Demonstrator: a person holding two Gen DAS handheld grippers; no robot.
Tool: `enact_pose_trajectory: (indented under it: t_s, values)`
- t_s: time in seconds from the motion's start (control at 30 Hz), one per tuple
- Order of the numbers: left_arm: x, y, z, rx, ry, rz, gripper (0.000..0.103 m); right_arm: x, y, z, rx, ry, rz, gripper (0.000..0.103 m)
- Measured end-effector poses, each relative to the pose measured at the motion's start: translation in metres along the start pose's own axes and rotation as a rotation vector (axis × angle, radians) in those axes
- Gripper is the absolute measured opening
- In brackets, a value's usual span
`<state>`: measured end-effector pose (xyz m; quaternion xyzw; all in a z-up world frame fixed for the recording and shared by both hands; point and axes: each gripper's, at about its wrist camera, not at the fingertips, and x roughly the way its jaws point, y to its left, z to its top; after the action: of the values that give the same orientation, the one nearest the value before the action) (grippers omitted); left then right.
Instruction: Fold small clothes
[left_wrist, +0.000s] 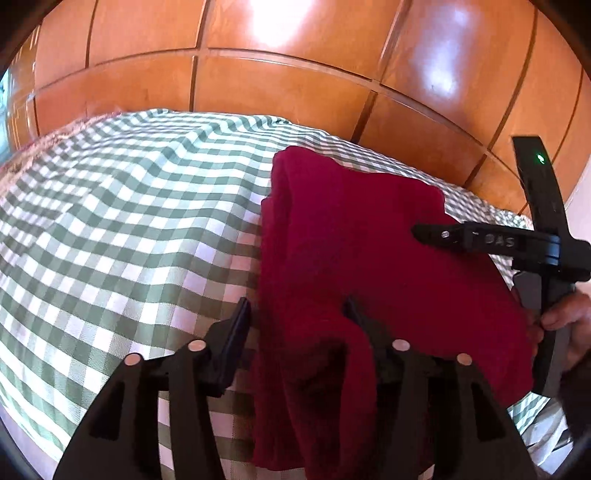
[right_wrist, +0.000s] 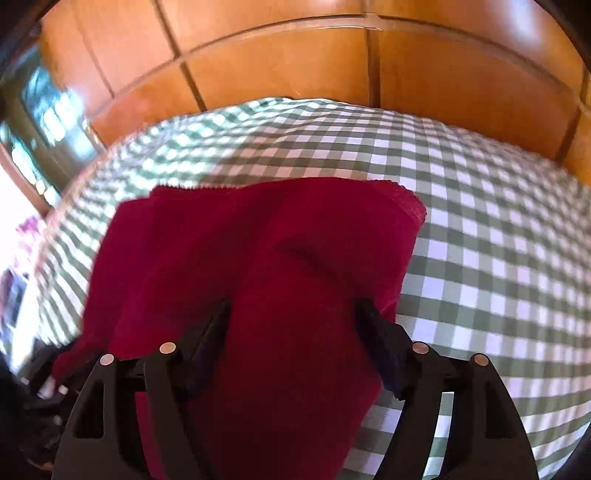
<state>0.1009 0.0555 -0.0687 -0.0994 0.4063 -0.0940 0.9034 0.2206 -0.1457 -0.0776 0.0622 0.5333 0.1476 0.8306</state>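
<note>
Lying folded on the checked cloth (left_wrist: 110, 221), the red garment (left_wrist: 351, 258) sits between both open grippers, left gripper (left_wrist: 295, 314) and right gripper (right_wrist: 291, 317), neither pressing it.

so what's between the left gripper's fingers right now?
A fold of the red cloth lying on the checked sheet, between the open left gripper fingers; left wrist view shows it.

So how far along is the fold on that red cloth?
Done: the red cloth lies doubled in layers on the checked bedspread. In hand: nothing gripped; left gripper and right gripper straddle it, open. Left: further folds, maybe.
</note>
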Motion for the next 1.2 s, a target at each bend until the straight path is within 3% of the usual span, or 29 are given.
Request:
enact_pose_trajectory:
  t_s: [0.1,0.2,0.4,0.5,0.57,0.67,0.77,0.9,1.07,1.2]
  values:
    - [0.001,0.002,0.001,-0.009,0.005,-0.008,0.062,-0.017,-0.012,-0.007,0.040,-0.061,0.040,0.085]
    - [0.001,0.005,0.001,-0.010,0.010,-0.022,0.065,-0.036,-0.029,-0.017,0.138,-0.105,0.098,0.090]
    - [0.005,0.011,0.001,-0.024,0.018,-0.062,0.069,-0.046,-0.064,-0.061,0.319,-0.079,0.318,0.091]
    - [0.008,0.014,0.001,-0.035,0.019,-0.097,0.068,-0.043,-0.063,-0.074,0.339,-0.064,0.397,0.091]
    - [0.010,0.017,0.001,-0.053,0.027,-0.135,0.066,-0.038,-0.059,-0.076,0.335,-0.054,0.439,0.089]
    - [0.012,0.021,0.000,-0.078,0.038,-0.214,0.053,-0.026,-0.046,-0.072,0.308,-0.034,0.483,0.081]
    - [0.015,0.022,0.000,-0.092,0.047,-0.262,0.045,-0.016,-0.029,-0.068,0.265,-0.021,0.451,0.076]
    - [0.013,0.022,0.002,-0.133,0.055,-0.306,0.037,-0.026,-0.021,-0.062,0.231,-0.040,0.414,0.049]
    - [0.011,-0.009,0.013,-0.081,0.063,-0.360,0.031,-0.076,-0.020,-0.061,0.150,-0.146,0.356,0.043]
    - [0.022,-0.075,0.037,0.033,0.066,-0.441,0.030,-0.114,-0.053,-0.060,0.185,-0.236,0.301,0.043]
